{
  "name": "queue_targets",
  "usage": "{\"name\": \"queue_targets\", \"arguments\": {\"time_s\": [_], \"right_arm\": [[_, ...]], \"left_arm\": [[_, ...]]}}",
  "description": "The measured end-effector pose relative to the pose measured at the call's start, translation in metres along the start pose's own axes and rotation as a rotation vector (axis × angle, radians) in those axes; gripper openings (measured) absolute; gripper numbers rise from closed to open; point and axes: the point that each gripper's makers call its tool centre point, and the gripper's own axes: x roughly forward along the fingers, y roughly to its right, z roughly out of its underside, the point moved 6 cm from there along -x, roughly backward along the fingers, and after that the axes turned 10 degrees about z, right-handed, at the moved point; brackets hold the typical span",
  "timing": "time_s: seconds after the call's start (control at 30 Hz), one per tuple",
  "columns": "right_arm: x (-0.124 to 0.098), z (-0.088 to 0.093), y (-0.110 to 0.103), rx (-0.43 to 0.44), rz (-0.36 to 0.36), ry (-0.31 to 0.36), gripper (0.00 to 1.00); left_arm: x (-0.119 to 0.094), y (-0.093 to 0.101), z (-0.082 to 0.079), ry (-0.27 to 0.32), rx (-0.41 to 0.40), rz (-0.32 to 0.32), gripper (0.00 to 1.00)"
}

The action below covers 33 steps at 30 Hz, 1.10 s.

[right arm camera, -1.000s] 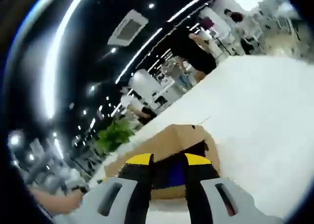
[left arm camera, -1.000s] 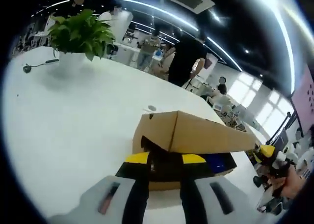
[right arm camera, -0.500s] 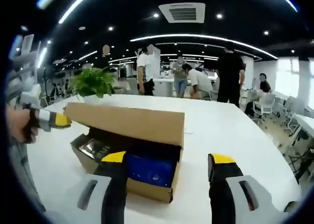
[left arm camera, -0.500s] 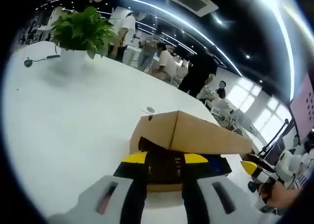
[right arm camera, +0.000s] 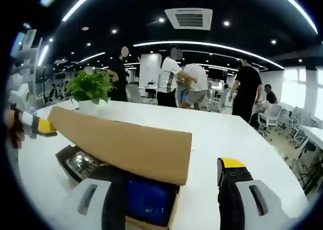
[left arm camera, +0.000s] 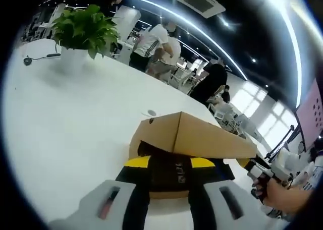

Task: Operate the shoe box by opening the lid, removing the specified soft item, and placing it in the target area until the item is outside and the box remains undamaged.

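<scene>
Left gripper view: potted plant [left arm camera: 83, 31] at far left on the white table [left arm camera: 65, 119], a small black cable [left arm camera: 38, 58] beside it. Cardboard shoe box [left arm camera: 166, 182] sits centre, its lid [left arm camera: 202, 139] raised at a slant. Left gripper [left arm camera: 169, 164] has its yellow-tipped jaws close together at the box's near end, under the lid edge; whether they pinch anything cannot be told. Dark contents [left arm camera: 174, 172] show between the jaws. At right edge, a hand [left arm camera: 280, 197] with the other gripper.

Right gripper view: at left, the left gripper's yellow tip [right arm camera: 43, 126] touches the lid's [right arm camera: 126, 147] far-left corner, hand [right arm camera: 12, 129] behind it. Box [right arm camera: 146, 212] open below the lid; a shiny dark packet [right arm camera: 83, 162] lies at left inside, a blue soft item [right arm camera: 151, 199] at right, still in the box. Right gripper [right arm camera: 171, 174] jaws spread wide, left jaw low by the box front, right jaw over bare table [right arm camera: 237, 139]; nothing held. People stand in the background [right arm camera: 186, 86].
</scene>
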Motion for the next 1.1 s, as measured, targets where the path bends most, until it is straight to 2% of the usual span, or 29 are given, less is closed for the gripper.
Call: {"name": "queue_targets", "arguments": {"time_s": [0.07, 0.17, 0.23, 0.33, 0.4, 0.43, 0.47, 0.57, 0.63, 0.7, 0.77, 0.9, 0.97, 1.03, 1.1], "right_arm": [[0.0, -0.004, 0.0, 0.004, -0.002, 0.019, 0.66], [0.001, -0.006, -0.002, -0.033, -0.008, 0.035, 0.56], [0.003, -0.005, -0.006, -0.066, -0.027, 0.028, 0.51], [0.002, -0.009, -0.006, -0.11, -0.021, 0.05, 0.42], [0.001, -0.011, -0.005, -0.115, -0.01, 0.056, 0.34], [0.002, -0.015, -0.003, -0.122, -0.004, 0.064, 0.33], [0.003, -0.018, -0.002, -0.122, -0.001, 0.067, 0.32], [0.007, -0.021, 0.003, -0.132, 0.007, 0.069, 0.26], [0.011, -0.024, 0.005, -0.114, -0.004, 0.078, 0.22], [0.014, -0.027, 0.012, -0.164, 0.02, 0.078, 0.13], [0.018, -0.033, 0.015, -0.098, 0.017, 0.067, 0.1], [0.022, -0.036, 0.014, -0.079, 0.019, 0.052, 0.1], [0.024, -0.037, 0.014, -0.068, 0.022, 0.046, 0.1], [0.024, -0.038, 0.015, 0.03, 0.024, 0.012, 0.09], [0.022, -0.042, 0.017, 0.047, 0.027, -0.005, 0.08]], "left_arm": [[0.001, -0.001, -0.001, 0.002, -0.003, 0.006, 0.32], [0.002, -0.004, 0.001, -0.029, -0.013, 0.034, 0.34], [0.003, -0.003, 0.01, -0.085, -0.045, 0.098, 0.36], [0.001, -0.005, 0.015, -0.106, 0.04, 0.083, 0.39], [0.0, -0.003, 0.017, -0.105, 0.047, 0.09, 0.41], [0.002, -0.002, 0.019, -0.117, 0.059, 0.114, 0.43], [0.002, -0.001, 0.02, -0.131, 0.076, 0.125, 0.46], [0.006, -0.001, 0.025, -0.208, 0.21, 0.171, 0.5], [0.009, -0.001, 0.025, -0.233, 0.216, 0.184, 0.51], [0.011, -0.002, 0.022, -0.23, 0.209, 0.184, 0.52], [0.012, -0.002, 0.019, -0.225, 0.213, 0.189, 0.52], [0.016, 0.0, 0.019, -0.239, 0.222, 0.203, 0.51], [0.017, 0.0, 0.021, -0.261, 0.254, 0.21, 0.51], [0.018, 0.0, 0.022, -0.275, 0.272, 0.209, 0.51], [0.018, -0.002, 0.022, -0.28, 0.283, 0.208, 0.51]]}}
